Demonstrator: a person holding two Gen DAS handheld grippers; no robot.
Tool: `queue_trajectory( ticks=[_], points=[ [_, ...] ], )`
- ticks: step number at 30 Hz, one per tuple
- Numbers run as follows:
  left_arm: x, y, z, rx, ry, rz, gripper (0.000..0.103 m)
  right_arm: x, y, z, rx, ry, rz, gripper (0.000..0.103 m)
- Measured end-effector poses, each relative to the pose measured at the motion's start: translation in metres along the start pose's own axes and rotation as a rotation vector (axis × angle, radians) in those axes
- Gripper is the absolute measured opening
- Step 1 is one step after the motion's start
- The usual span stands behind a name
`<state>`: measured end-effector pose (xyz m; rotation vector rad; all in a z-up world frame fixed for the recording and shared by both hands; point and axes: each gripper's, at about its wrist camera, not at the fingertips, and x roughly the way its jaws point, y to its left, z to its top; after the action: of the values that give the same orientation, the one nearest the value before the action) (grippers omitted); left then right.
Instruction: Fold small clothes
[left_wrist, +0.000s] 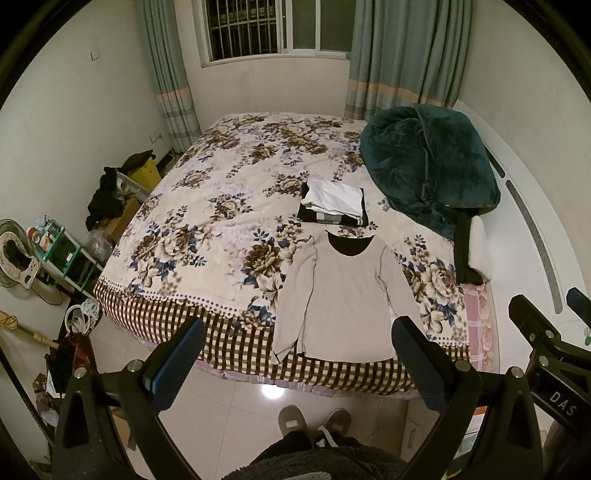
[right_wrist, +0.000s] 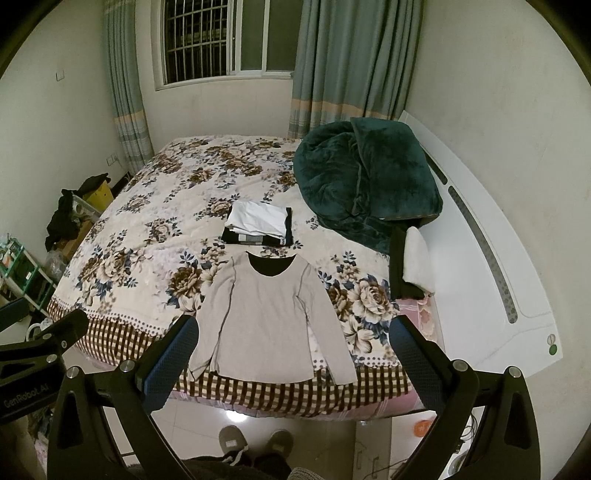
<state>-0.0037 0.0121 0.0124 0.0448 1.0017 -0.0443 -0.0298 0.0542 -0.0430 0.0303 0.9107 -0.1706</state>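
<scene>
Lying flat on the bed (left_wrist: 207, 206), the beige shirt (left_wrist: 343, 295) sits beyond both wide-spread, empty tongs (left_wrist: 299, 358) (right_wrist: 293, 354).

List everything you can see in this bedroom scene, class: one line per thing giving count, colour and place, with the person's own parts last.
long-sleeved top: one, beige, flat at the bed's near edge
folded clothes: one pile, white on black, beyond the top
bedspread: one, floral with checked border, covering the bed
blanket: one, dark green, heaped at right
curtains: two, grey-green, flanking the window
slippers: two, grey, on the floor
left gripper: open, above the floor
right gripper: open, above the bed edge
</scene>
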Motion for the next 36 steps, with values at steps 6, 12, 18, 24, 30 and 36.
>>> queue_trajectory(
  ticks=[6, 12, 18, 24, 30, 36],
  points=[
    [-0.001, 0.002, -0.001, 0.000, 0.000, -0.003, 0.103, 0.000, 0.000, -0.001, -0.002, 0.000, 0.002, 0.103],
    [-0.001, 0.001, 0.002, -0.002, -0.002, -0.003, 0.103, 0.000, 0.001, -0.002, -0.003, -0.001, 0.001, 0.103],
    [0.000, 0.001, 0.003, 0.000, 0.000, -0.006, 0.103, -0.002, 0.002, -0.003, -0.001, 0.003, -0.001, 0.103],
    [0.007, -0.001, 0.012, 0.003, 0.008, -0.006, 0.103, 0.002, 0.001, -0.002, 0.006, 0.013, 0.004, 0.103],
    [0.084, 0.006, 0.024, -0.009, 0.011, 0.090, 0.103, 0.055, -0.036, -0.007, 0.145, 0.122, 0.004, 0.103],
    [0.196, 0.024, 0.023, 0.003, 0.111, 0.193, 0.103, 0.180, -0.128, -0.061, 0.394, 0.316, -0.117, 0.103]
  ],
)
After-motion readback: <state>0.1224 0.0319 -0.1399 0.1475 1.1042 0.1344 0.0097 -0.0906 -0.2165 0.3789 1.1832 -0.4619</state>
